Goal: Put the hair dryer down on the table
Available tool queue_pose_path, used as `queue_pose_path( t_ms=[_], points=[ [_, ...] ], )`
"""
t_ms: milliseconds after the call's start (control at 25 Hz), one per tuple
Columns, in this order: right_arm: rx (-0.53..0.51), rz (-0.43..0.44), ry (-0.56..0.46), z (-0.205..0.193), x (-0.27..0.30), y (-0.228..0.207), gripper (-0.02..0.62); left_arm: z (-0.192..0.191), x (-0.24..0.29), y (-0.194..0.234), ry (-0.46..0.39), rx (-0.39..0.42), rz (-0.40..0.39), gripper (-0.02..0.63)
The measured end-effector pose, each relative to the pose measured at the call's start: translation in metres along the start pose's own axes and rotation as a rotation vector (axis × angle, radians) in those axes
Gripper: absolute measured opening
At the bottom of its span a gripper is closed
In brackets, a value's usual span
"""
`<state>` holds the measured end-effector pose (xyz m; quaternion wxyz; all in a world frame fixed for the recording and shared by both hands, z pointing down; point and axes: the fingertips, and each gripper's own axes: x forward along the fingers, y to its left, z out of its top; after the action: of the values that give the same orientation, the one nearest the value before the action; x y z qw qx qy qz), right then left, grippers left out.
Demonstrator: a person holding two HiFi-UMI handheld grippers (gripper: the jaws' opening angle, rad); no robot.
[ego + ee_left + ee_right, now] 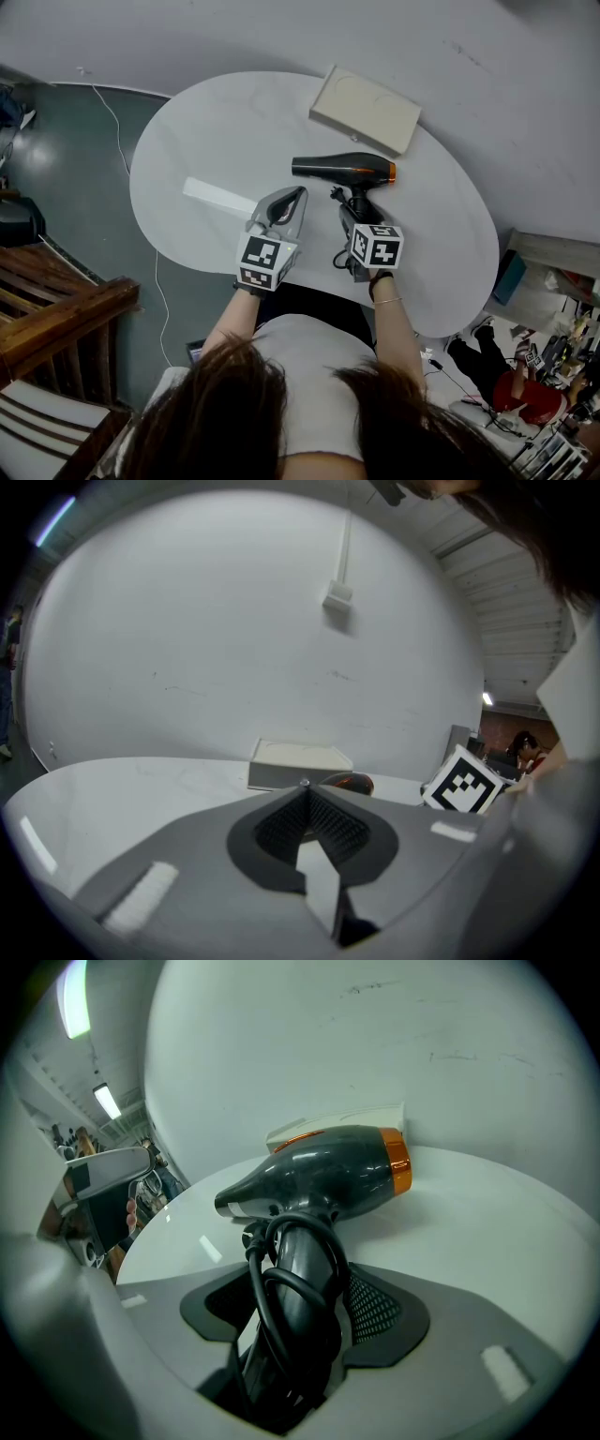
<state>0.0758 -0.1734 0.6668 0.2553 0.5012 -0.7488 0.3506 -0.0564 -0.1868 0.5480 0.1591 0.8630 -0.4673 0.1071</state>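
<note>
A black hair dryer [342,169] with an orange ring near its back end lies with its barrel across the white oval table [206,141]. Its handle, with the cord wound round it, points toward me. My right gripper [354,214] is shut on that handle; in the right gripper view the handle and cord [295,1288] fill the wide gap between the pads, and the barrel [319,1171] sits low over the tabletop. My left gripper [292,199] hovers just left of the dryer, shut and empty, its tips [305,794] meeting.
A flat cream box [366,110] lies at the table's far edge, behind the dryer. A white strip [217,195] lies on the table to the left. A thin cable [117,141] runs over the floor, and wooden furniture [56,309] stands at the left.
</note>
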Motion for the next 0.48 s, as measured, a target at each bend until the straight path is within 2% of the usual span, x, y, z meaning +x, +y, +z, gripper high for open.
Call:
queue_pose_path(
  t_ms=[480],
  points=[
    [-0.006, 0.004, -0.014, 0.0031, -0.0093, -0.0033, 0.287, 0.0078, -0.0104, 0.0100, -0.025, 0.003, 0.038, 0.057]
  ],
)
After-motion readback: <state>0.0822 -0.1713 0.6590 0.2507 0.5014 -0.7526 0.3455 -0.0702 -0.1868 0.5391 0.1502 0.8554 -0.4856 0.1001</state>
